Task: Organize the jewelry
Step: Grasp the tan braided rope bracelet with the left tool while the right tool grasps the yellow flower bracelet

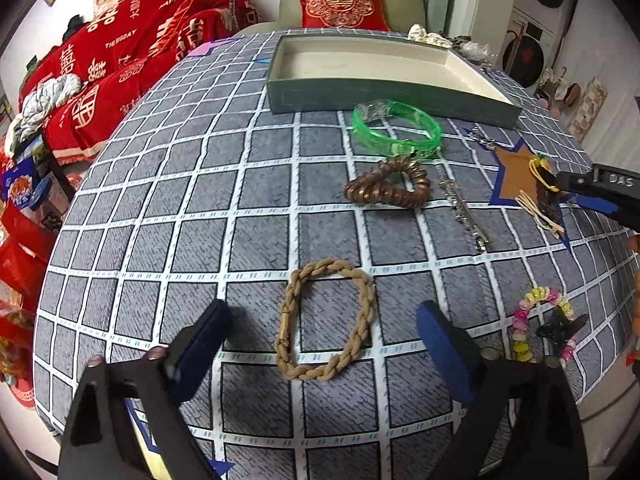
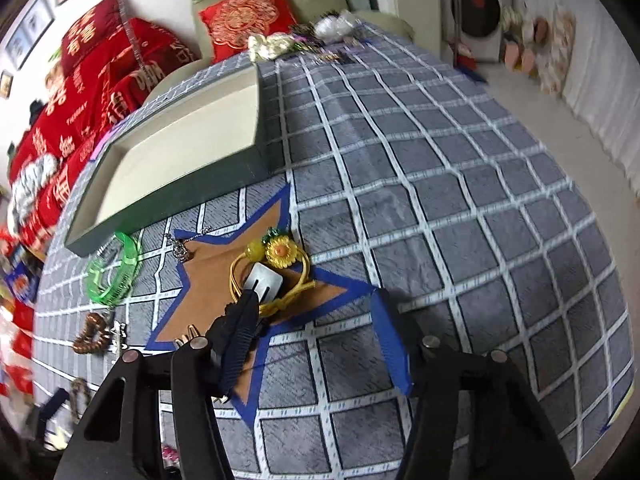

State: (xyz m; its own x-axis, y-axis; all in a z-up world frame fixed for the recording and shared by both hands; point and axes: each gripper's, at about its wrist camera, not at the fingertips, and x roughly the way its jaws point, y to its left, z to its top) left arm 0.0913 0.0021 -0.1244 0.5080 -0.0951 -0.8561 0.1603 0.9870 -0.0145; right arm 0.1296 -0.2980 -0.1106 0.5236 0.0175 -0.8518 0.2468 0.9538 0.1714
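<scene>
A tan braided rope bracelet [image 1: 326, 320] lies on the checked tablecloth between the open fingers of my left gripper [image 1: 324, 344], which sits just above it. Beyond it lie a copper coil bracelet [image 1: 390, 184], a green plastic bangle [image 1: 396, 128], a silver chain [image 1: 466, 212] and a pastel bead bracelet [image 1: 540, 324]. The empty green tray [image 1: 384, 92] stands at the back, also in the right wrist view [image 2: 168, 196]. My right gripper [image 2: 320, 320] is open over the brown star mat [image 2: 224, 276], beside a yellow sunflower hair tie [image 2: 276, 264] and a dark hair clip [image 2: 240, 332].
A pile of more jewelry [image 2: 312, 36] lies at the table's far edge. A red-covered sofa [image 1: 120, 60] and a chair with a red cushion [image 1: 340, 2] stand behind the table. The table edge drops off to the floor at right [image 2: 560, 128].
</scene>
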